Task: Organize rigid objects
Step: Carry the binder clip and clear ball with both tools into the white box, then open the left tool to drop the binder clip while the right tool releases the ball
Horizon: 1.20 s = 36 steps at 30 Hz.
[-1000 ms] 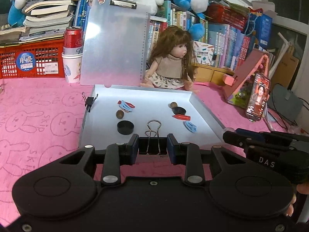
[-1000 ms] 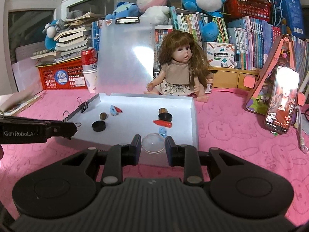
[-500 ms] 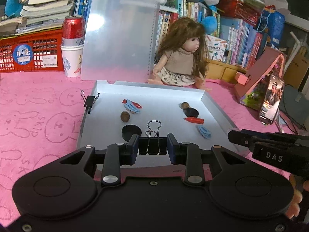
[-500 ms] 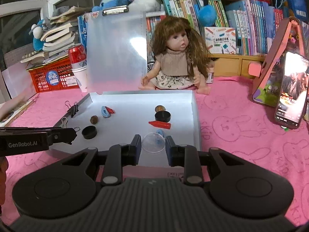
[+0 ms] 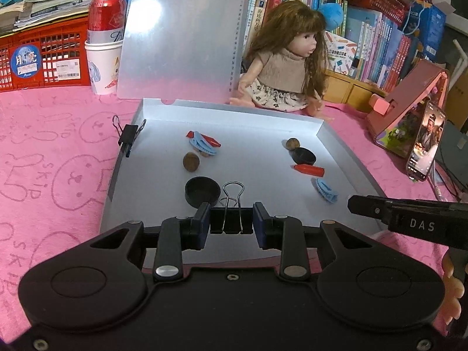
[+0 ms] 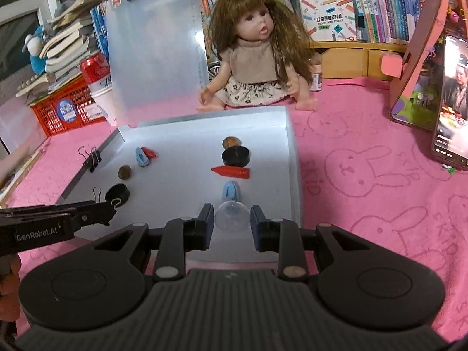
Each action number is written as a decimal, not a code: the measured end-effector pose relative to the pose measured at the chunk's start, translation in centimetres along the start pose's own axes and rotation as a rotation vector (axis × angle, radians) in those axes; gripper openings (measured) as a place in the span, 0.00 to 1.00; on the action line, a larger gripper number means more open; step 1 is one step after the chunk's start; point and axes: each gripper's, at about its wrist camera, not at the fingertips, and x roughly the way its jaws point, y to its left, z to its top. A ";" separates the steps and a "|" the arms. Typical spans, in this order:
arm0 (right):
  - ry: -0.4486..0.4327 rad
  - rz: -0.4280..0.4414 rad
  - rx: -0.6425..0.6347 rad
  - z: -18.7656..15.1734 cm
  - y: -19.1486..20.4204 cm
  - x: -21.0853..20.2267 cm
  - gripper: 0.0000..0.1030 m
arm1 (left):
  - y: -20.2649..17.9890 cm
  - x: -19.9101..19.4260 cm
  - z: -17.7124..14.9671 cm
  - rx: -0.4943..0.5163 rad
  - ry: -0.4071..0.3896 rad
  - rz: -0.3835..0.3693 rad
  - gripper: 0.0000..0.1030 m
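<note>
A shallow white tray [image 5: 263, 117] [image 6: 181, 120] lies on the pink cloth. In it lie two black caps [image 5: 202, 190] [image 6: 235, 157], two nuts [image 5: 191, 161] [image 6: 229, 141], two red pieces [image 5: 308, 169] [image 6: 231, 172] and two blue clips [image 5: 325, 190] [image 6: 231, 190]. My left gripper [image 5: 231, 221] is shut on a black binder clip [image 5: 232, 207] at the tray's near edge; it shows in the right wrist view [image 6: 101, 210]. My right gripper [image 6: 232, 223] is shut on a clear dome [image 6: 232, 215] over the tray's near right edge.
Another binder clip [image 5: 128, 136] [image 6: 92, 158] grips the tray's left wall. A doll [image 5: 288, 58] [image 6: 257, 55] sits behind the tray, beside a leaning clipboard [image 5: 181, 35]. A can in a cup [image 5: 105, 44], a red crate [image 5: 41, 58] and a phone [image 5: 424, 143] [image 6: 453, 102] stand around.
Both grippers have moved forward toward the tray, keeping hold of the binder clip and the clear dome. The tray's contents have not moved.
</note>
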 end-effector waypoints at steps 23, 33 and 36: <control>-0.004 -0.036 -0.070 -0.5 0.9 2.2 0.31 | 0.4 1.9 -0.4 0.026 -0.013 0.037 0.29; -0.015 -0.046 -0.090 -0.7 1.2 2.2 0.34 | 0.3 2.0 -0.5 0.039 -0.025 0.057 0.29; -0.017 -0.043 -0.085 -0.7 1.1 2.2 0.38 | 0.2 1.8 -0.6 0.047 -0.025 0.060 0.32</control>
